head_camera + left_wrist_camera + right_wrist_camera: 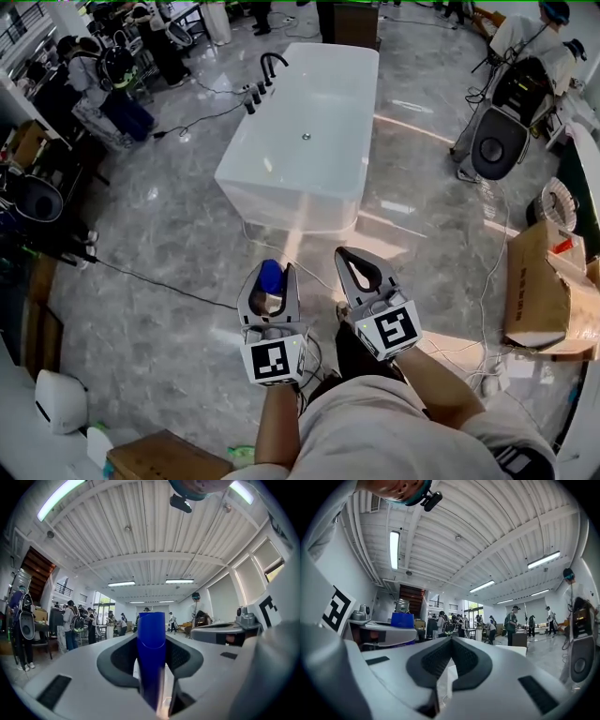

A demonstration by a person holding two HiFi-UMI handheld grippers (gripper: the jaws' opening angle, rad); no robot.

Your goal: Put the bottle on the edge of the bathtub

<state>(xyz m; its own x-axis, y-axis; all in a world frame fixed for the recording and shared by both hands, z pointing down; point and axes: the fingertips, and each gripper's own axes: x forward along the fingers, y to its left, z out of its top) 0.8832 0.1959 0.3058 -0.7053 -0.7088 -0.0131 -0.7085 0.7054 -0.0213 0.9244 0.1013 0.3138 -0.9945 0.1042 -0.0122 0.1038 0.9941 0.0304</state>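
In the head view my left gripper (269, 279) is shut on a blue bottle (271, 274), held over the marble floor a short way in front of the white bathtub (281, 192). From the left gripper view the bottle (151, 653) stands upright between the grey pads, its top past the fingertips of that gripper (151, 639). My right gripper (345, 255) hovers just right of the left one, shut with nothing in it. The right gripper view has its jaws (451, 641) meeting at the tips, and the bottle (402, 619) shows off to the left.
Black taps (265, 70) stand at the tub's far left side. Cables trail over the floor (159, 281). Cardboard boxes (544, 286) sit at the right, a chair with gear (497, 141) at the back right, and people (112, 80) at the back left.
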